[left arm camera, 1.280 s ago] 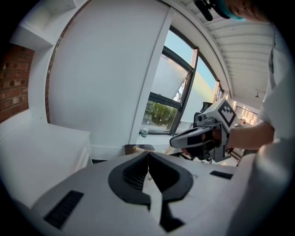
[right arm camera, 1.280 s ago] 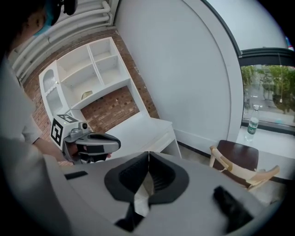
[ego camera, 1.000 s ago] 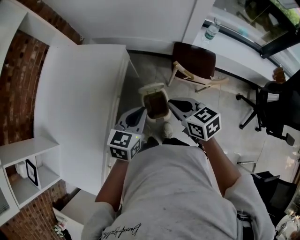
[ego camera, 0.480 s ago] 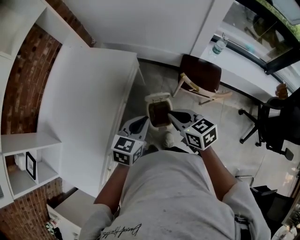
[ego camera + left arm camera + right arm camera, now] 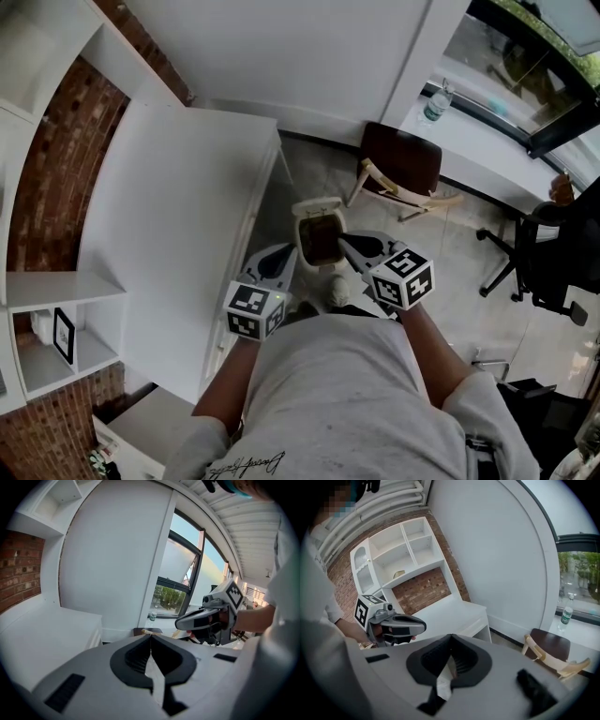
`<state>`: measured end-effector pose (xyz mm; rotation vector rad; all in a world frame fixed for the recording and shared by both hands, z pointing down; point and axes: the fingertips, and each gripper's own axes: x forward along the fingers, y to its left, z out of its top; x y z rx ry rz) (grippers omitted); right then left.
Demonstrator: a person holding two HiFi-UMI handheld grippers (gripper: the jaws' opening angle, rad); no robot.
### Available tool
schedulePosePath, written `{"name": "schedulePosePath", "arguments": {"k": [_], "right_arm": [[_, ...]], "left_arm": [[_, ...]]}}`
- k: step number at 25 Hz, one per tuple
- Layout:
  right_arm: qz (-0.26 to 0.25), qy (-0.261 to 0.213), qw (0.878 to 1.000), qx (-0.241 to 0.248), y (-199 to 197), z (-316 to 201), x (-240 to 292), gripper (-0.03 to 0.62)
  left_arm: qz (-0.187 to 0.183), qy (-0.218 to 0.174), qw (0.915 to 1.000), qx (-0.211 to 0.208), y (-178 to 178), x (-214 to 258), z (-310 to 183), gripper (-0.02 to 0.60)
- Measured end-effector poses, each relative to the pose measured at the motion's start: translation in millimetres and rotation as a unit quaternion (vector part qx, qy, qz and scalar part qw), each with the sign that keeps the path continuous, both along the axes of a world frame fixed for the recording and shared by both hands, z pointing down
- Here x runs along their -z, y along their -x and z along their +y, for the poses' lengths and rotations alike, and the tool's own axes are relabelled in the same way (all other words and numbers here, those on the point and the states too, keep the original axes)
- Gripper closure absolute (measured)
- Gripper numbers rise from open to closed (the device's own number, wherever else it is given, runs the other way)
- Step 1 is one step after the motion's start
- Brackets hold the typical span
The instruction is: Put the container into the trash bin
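Seemingly the drop was already over: in the head view the trash bin (image 5: 301, 239) sat smaller and lower in the picture than a second before, as if the person had straightened up away from it. The left gripper (image 5: 289, 255) and right gripper (image 5: 345, 242) kept flanking its open mouth. No container showed in either gripper. The bin's inside looked brown under the raised lid (image 5: 317, 204), and whether that was the container could not be told. A white bench (image 5: 169, 216) stood just left of the bin, a wooden chair (image 5: 403, 159) just beyond it, and an office chair (image 5: 553, 253) well to its right; none blocked the opening. From the left gripper view the jaws met tip to tip with nothing between them, the right gripper hung alongside, and the bin was out of sight. From the right gripper view the jaws were likewise pressed together and empty, with the chair, a bottle (image 5: 566, 616) and wall shelves (image 5: 403, 550) around.
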<state>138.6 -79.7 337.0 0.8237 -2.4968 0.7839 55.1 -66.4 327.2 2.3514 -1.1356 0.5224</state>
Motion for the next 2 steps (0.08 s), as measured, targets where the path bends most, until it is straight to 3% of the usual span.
{"name": "schedulePosePath", "arguments": {"k": [2], "right_arm": [[-0.001, 0.002, 1.0, -0.001, 0.2, 2.5, 0.7, 0.566]], "left_arm": [[0.001, 0.002, 1.0, 0.002, 0.9, 1.0, 3.0, 0.565]]}}
